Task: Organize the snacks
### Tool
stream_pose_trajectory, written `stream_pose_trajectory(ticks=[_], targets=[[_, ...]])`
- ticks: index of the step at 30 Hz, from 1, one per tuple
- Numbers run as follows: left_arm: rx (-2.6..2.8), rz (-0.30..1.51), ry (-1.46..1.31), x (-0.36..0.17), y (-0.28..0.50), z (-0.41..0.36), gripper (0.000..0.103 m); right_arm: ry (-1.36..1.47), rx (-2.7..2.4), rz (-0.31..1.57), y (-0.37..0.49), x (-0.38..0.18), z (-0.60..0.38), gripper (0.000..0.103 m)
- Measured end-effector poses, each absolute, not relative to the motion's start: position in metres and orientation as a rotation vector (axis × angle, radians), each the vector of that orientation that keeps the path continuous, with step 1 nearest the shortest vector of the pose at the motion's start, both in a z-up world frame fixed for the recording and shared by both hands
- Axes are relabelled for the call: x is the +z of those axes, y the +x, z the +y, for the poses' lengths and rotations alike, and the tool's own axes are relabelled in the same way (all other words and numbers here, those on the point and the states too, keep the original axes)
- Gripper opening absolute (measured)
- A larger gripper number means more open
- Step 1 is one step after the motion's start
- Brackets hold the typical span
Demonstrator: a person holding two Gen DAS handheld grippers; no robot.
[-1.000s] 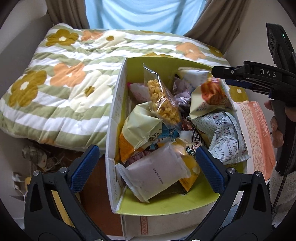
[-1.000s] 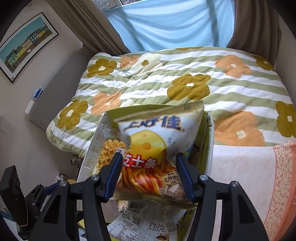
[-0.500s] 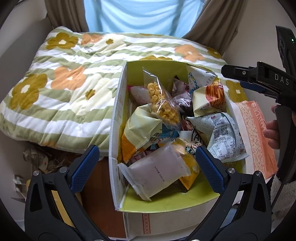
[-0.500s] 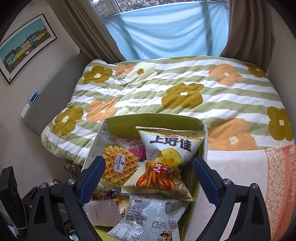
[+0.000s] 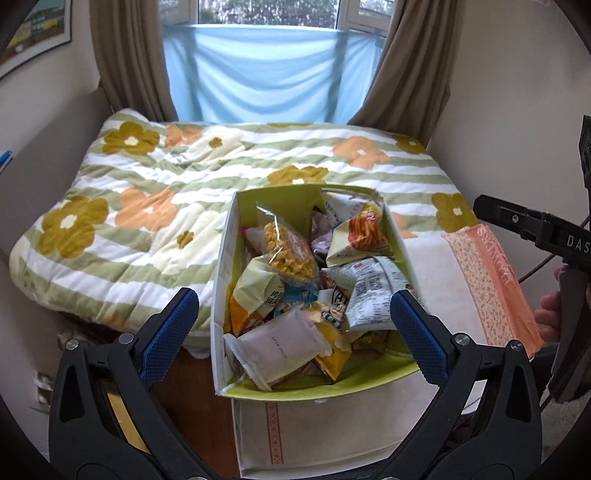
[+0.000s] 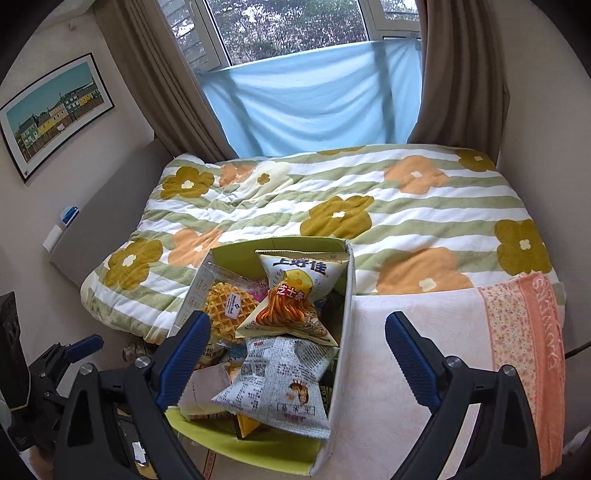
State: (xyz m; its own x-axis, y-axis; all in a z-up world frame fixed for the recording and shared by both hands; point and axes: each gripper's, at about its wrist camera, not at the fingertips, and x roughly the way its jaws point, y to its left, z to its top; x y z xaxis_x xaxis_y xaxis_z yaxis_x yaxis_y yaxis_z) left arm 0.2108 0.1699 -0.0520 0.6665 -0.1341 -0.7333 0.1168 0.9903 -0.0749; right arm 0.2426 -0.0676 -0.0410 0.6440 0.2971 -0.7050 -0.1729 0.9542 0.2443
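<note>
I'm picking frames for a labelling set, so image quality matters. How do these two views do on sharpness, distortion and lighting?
Left wrist view: strong fisheye bend with dark corners; the snack box and its packets read sharp, and soft window daylight leaves no hard shadows. Right wrist view: same curved edges, print on the cheese stick bag is legible, and the window isn't blown out.

Lime-green lining inside the white snack box (image 5: pixel 225 258). Quilt (image 6: pixel 388 206) striped green and white, scattered with mustard and orange flowers. Towel (image 6: pixel 524 332) in peach and cream, small floral print. Cheese-stick bag (image 6: pixel 295 291) white with yellow, orange and red. Waffle pack (image 6: pixel 225 306) clear over golden yellow. Newsprint-pattern bag (image 6: pixel 280 391) grey and white. Finger pads (image 5: pixel 170 332) blue on black frames.
</note>
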Motion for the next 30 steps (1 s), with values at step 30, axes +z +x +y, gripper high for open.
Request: stream_pose_trajectory(ticks=[30], targets=[[-0.079,0.548,0.003,0.009,0.023,0.091,0.103,0.031,0.036,0.565,0.016,0.0,-0.142,0.103]])
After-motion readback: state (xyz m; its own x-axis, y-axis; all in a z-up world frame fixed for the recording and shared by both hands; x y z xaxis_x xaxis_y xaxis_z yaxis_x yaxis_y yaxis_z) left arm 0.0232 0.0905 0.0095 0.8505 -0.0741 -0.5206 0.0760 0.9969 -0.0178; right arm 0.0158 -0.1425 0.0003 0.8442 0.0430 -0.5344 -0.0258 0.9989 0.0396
